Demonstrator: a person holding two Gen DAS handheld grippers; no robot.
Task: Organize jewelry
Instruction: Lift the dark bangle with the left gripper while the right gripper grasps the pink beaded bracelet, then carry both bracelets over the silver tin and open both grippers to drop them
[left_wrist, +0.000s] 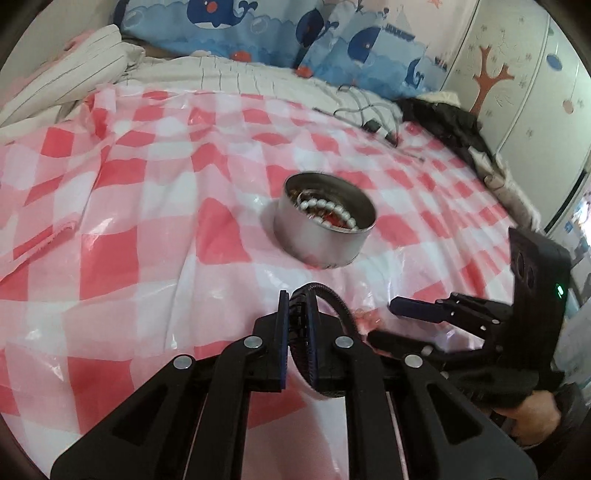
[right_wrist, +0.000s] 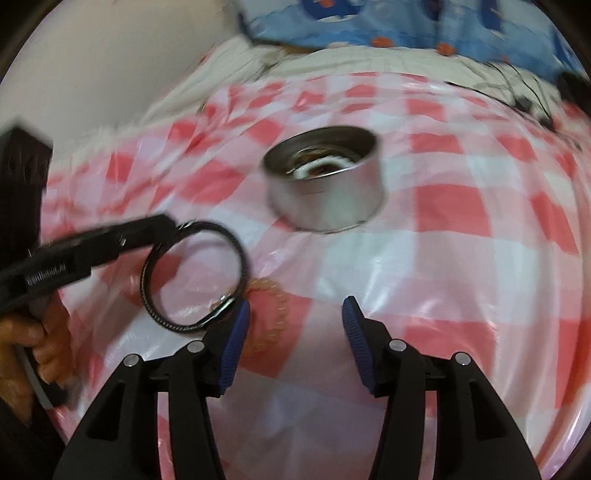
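Observation:
A round metal tin stands on the red-and-white checked cloth and holds a white bead bracelet; the tin also shows in the right wrist view. My left gripper is shut on a black bangle, held above the cloth in front of the tin; the bangle shows as a full ring in the right wrist view. My right gripper is open over a pale pink bead bracelet lying on the cloth. In the left wrist view the right gripper is at the right.
Striped bedding lies at the back left and whale-print pillows at the back. Cables and a dark garment lie at the cloth's far right edge. A wardrobe stands on the right.

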